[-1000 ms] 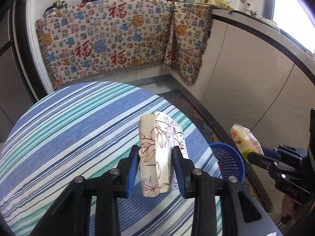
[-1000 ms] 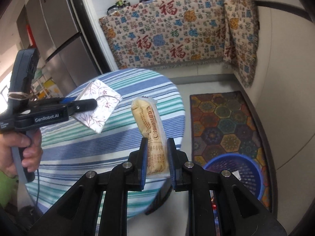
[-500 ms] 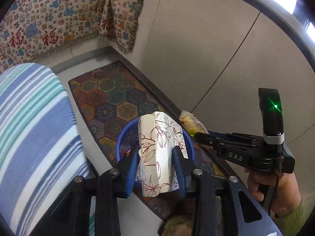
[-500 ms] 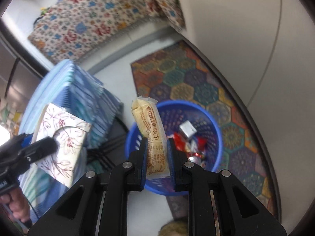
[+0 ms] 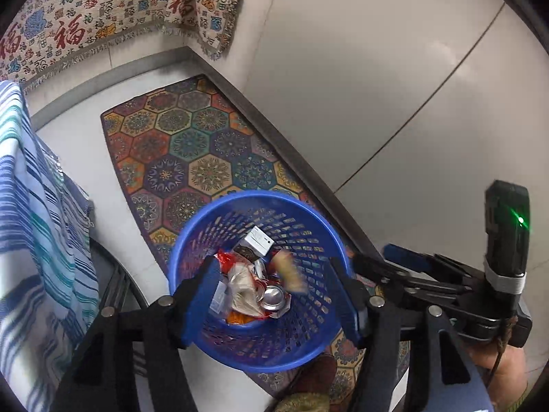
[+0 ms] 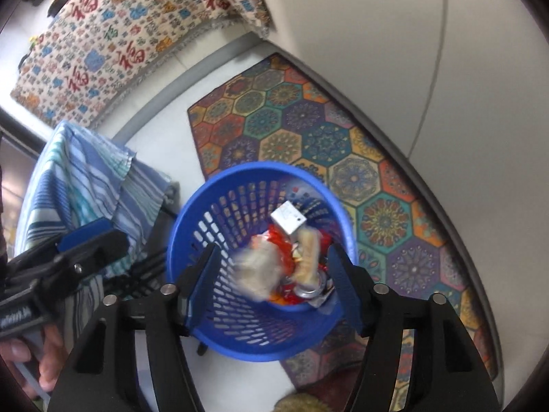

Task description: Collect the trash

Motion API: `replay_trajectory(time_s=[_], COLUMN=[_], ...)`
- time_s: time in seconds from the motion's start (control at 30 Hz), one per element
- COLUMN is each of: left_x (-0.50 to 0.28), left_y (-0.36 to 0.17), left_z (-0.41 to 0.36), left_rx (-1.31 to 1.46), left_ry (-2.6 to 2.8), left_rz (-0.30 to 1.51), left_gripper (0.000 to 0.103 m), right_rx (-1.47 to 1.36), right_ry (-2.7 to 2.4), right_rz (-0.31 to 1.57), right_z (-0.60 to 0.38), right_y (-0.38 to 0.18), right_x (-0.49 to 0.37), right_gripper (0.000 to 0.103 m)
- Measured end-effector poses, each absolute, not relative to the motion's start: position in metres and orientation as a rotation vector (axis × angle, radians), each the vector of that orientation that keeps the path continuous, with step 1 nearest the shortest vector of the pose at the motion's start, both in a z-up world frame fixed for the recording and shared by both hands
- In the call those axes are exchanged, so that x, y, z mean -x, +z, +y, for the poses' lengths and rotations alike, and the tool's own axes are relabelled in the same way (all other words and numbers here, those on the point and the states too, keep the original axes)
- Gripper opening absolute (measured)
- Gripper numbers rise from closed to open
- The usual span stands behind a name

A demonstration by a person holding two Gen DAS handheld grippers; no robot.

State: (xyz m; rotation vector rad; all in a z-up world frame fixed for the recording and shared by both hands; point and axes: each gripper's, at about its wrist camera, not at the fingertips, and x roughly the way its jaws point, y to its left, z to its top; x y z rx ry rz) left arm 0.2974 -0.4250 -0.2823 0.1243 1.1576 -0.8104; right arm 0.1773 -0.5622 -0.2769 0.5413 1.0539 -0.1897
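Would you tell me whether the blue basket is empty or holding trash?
Holding trash: the blue basket contains a crushed can, wrappers and a small box.

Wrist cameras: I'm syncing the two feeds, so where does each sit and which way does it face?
Left wrist: on the left gripper, looking down into the blue basket; right gripper at its right edge.
Right wrist: on the right gripper, looking down; left gripper at its left.
Shared: basket, white box, hexagon rug, striped tablecloth.

left hand-held gripper (image 5: 279,295) spread wide above blue basket (image 5: 310,346); blurred wrapper (image 5: 288,271), perhaps falling.
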Motion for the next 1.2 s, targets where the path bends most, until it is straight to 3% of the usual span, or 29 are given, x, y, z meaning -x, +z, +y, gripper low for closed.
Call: replay_trajectory(time_s=[0.07, 0.13, 0.33, 0.73, 1.2], left_x=[-0.293, -0.283, -0.236, -0.150, -0.141], left_y=[-0.273, -0.262, -0.212, -0.140, -0.109], left_z=[-0.421, -0.415, -0.387, -0.332, -0.297], left_rx=[-0.131, -0.148, -0.202, -0.288, -0.207], left_ry=[-0.800, -0.786, -0.829, -0.681, -0.651], left_rz=[1.128, 1.080, 1.003, 0.826, 0.876], left_gripper=[0.073, 0.080, 0.103, 0.103, 0.103], right_rx=[-0.553, -0.557, -0.504, -0.324, -0.292], right_ry=[-0.217, -0.241, -0.271, -0.394, -0.294], right_rz=[1.029, 1.004, 0.917, 0.858, 0.841], right_z=[-0.564, -0.562, -0.535, -0.471, -0.429], right_y=[-0.264, -0.245, -0.184, -0.122, -0.092], right_x=[-0.169, -0.160, -0.106, -0.014, 0.007], right_gripper=[0.079, 0.103, 0.103, 0.103, 0.103])
